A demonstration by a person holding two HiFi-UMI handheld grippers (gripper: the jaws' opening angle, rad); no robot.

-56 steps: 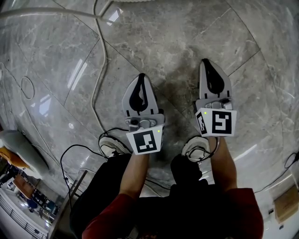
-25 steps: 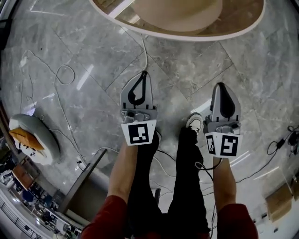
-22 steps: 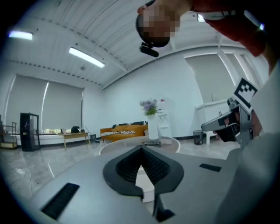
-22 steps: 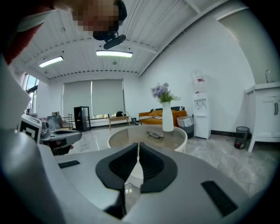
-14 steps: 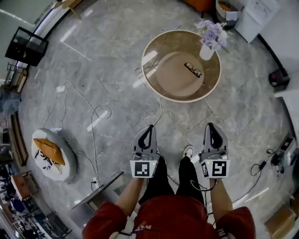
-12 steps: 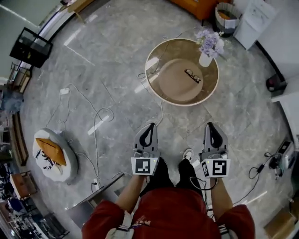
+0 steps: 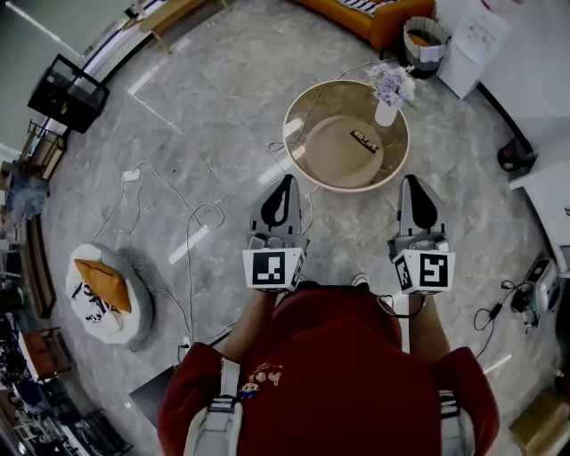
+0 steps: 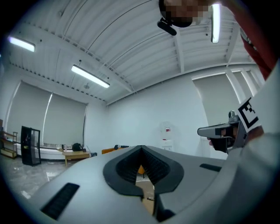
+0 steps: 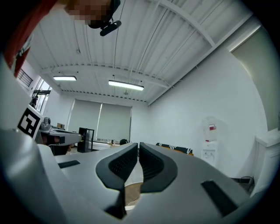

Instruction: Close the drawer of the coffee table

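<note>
The round wooden coffee table [image 7: 313, 153] stands on the marble floor ahead of me, with a white vase of purple flowers [image 7: 389, 93] and a pair of glasses [image 7: 363, 141] on top. Its drawer does not show from here. I hold both grippers level in the air, short of the table. My left gripper [image 7: 286, 182] is shut and holds nothing, its tips meeting in the left gripper view [image 8: 141, 149]. My right gripper [image 7: 415, 182] is also shut and holds nothing, and the right gripper view shows its pads [image 9: 151, 162] together.
Cables [image 7: 189, 233] trail over the floor at left. A white round pouf with an orange cushion [image 7: 105, 292] sits at far left. An orange sofa [image 7: 378, 16], a bin [image 7: 420, 36] and a white cabinet [image 7: 476, 40] stand behind the table.
The person has stood up from a crouch. Both grippers rose with them, still shut, and the coffee table now lies lower and farther off.
</note>
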